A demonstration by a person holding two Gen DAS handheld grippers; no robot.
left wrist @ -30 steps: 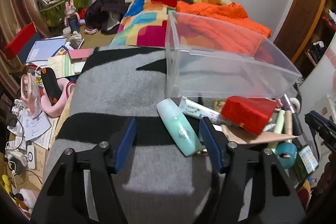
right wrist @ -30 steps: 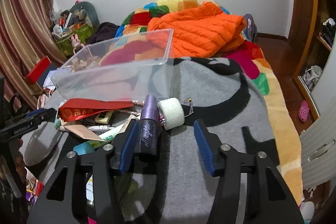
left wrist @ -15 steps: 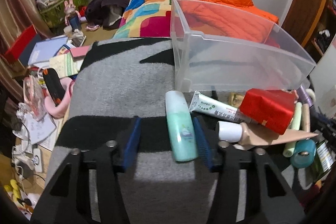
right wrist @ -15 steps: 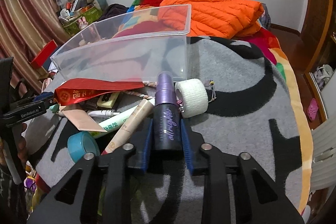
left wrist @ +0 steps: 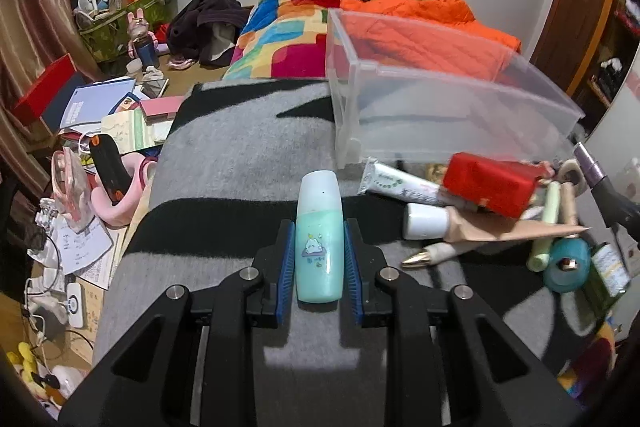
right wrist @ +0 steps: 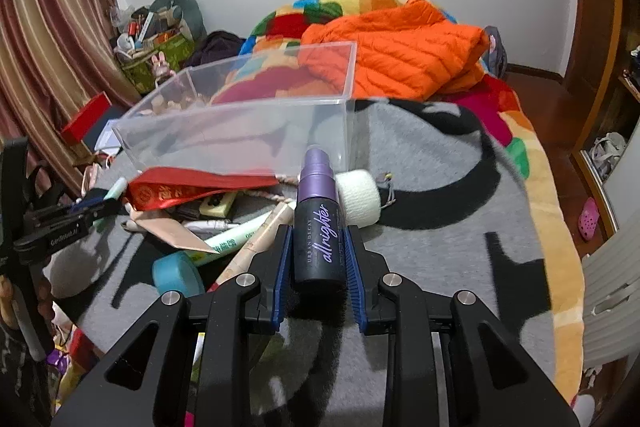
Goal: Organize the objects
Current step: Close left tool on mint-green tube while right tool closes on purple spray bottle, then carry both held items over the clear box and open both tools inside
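Note:
My left gripper [left wrist: 319, 259] is shut on a mint green bottle [left wrist: 319, 239] with a frosted cap, held just above the grey blanket. My right gripper [right wrist: 318, 259] is shut on a dark purple spray bottle [right wrist: 318, 227] marked "allnighter". A clear plastic bin [left wrist: 432, 103] stands empty on the blanket behind the clutter; it also shows in the right wrist view [right wrist: 248, 123]. The left gripper shows at the left edge of the right wrist view [right wrist: 68, 219].
Loose items lie in front of the bin: a red box [left wrist: 490, 183], a white tube [left wrist: 396, 181], a teal tape roll [left wrist: 568, 263], a white gauze roll [right wrist: 358, 197], a red ribbon [right wrist: 192, 187]. An orange jacket [right wrist: 400, 47] lies behind. Floor clutter sits at left [left wrist: 92, 147].
Both grippers have closed, the left on the green bottle and the right on the purple spray bottle. Both bottles now sit straight between the fingers.

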